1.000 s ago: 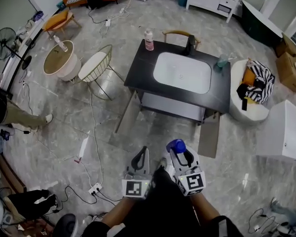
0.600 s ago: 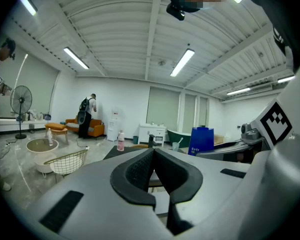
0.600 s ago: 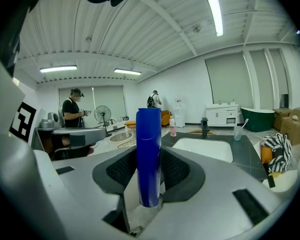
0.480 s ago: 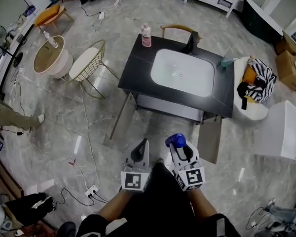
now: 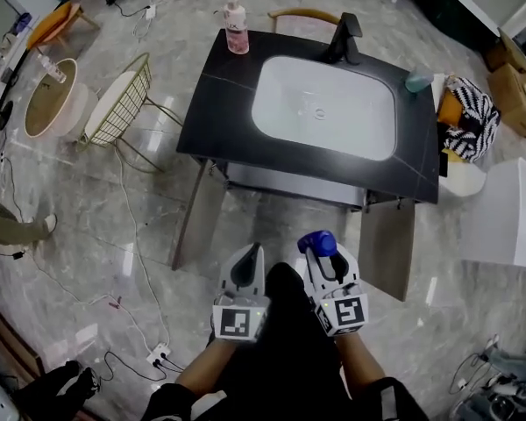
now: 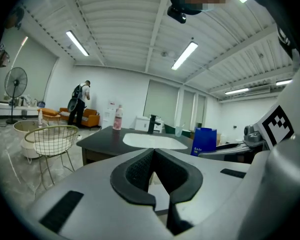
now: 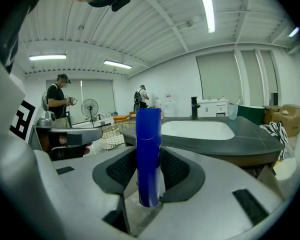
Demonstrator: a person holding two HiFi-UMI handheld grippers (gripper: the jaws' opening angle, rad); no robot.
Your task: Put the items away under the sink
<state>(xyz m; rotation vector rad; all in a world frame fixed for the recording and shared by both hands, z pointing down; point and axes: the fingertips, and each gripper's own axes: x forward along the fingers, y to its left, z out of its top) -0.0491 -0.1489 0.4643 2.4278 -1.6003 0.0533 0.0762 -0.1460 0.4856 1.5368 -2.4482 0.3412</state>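
Observation:
My right gripper point(image 5: 320, 254) point(image 7: 149, 171) is shut on a blue tube point(image 7: 148, 154), which stands upright between its pads; its blue top point(image 5: 316, 242) shows in the head view. My left gripper point(image 5: 246, 266) point(image 6: 152, 171) is shut with nothing between its pads. Both are held low in front of the black vanity point(image 5: 219, 103) with its white sink basin point(image 5: 324, 108). A shelf point(image 5: 280, 185) lies beneath the countertop. A pink bottle point(image 5: 236, 14) stands at the counter's far left corner, a black faucet point(image 5: 344, 39) behind the basin, and a teal cup point(image 5: 418, 81) at the far right.
A wire chair point(image 5: 118, 108) and a round side table point(image 5: 48, 95) stand to the left. A white stool with striped cloth point(image 5: 469, 117) and a white box point(image 5: 500, 213) sit right of the vanity. Cables and a power strip point(image 5: 158, 354) trail over the marble floor.
The vanity has drawn closer and larger in the head view as I walk toward it. Both grippers keep their pose, the right one still holding the blue tube.

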